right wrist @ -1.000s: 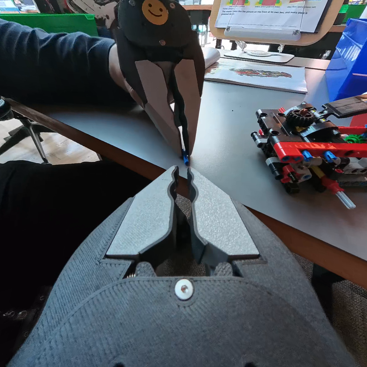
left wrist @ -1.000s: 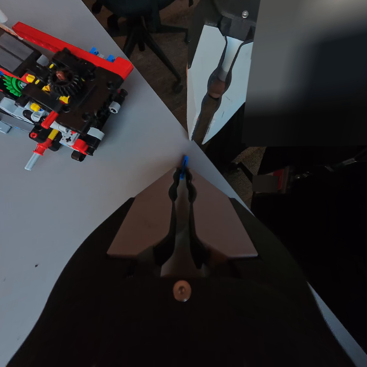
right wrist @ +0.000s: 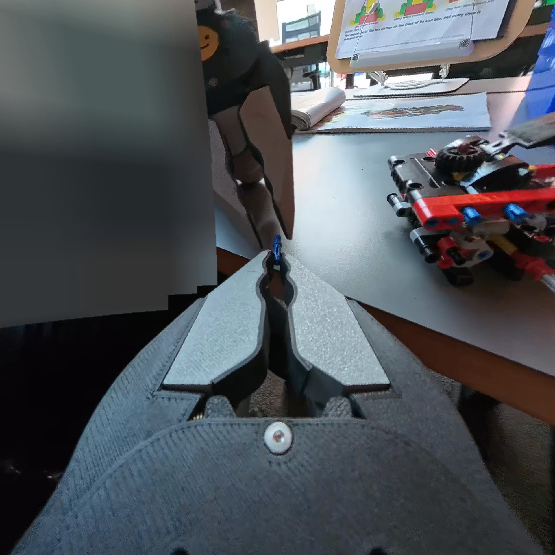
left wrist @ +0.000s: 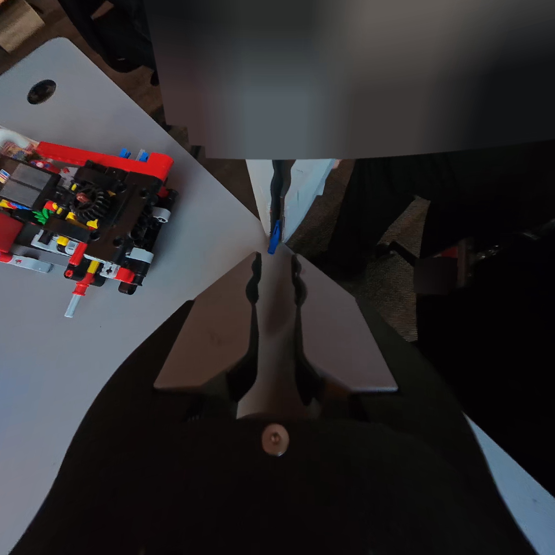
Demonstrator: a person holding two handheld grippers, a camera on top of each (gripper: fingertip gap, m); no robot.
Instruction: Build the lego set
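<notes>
My right gripper (right wrist: 276,261) is shut on a small blue pin (right wrist: 276,247), which sticks out past its tips just off the grey table's edge (right wrist: 345,210). In the left wrist view the same pin (left wrist: 274,237) sits between the right gripper's pale fingers (left wrist: 303,195). My left gripper (left wrist: 276,256) is open, its tips just short of the pin and not touching it. Its brown fingers (right wrist: 270,168) hang over the pin in the right wrist view. A red and black brick model (left wrist: 90,216) lies on the table (left wrist: 90,360); it also shows in the right wrist view (right wrist: 480,210).
An open booklet (right wrist: 405,114) and a sheet holder on a stand (right wrist: 420,30) are at the back of the table. A blue bin (right wrist: 540,90) stands at the far right. The table has a round hole (left wrist: 41,91). Carpet (left wrist: 375,270) lies below the edge.
The left gripper held the blue pin a second ago and has opened and let it go. The right gripper moved in and shut on the pin.
</notes>
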